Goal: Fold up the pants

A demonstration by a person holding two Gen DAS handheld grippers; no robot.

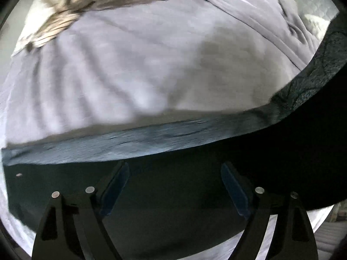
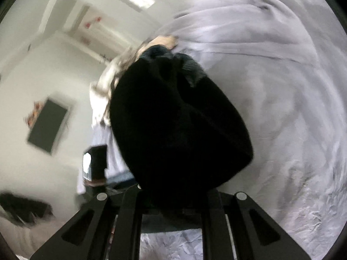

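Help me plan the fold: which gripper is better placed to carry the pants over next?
Right. The right gripper is shut on a bunch of the black pants, lifted off the lilac bedsheet; the left gripper stands open, holding nothing.

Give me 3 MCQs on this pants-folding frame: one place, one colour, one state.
1. What do the pants lie on?
A. lilac bed sheet
B. wooden floor
C. metal tray

2. What colour are the pants?
A. red
B. white
C. black

3. How are the right gripper jaws?
A. wide open, nothing between
B. shut on the pants
C. out of view

Answers: A, sheet spreads around the dark cloth; C, black in both views; B, fingers close together with black cloth bunched up from them, while the left gripper is open.
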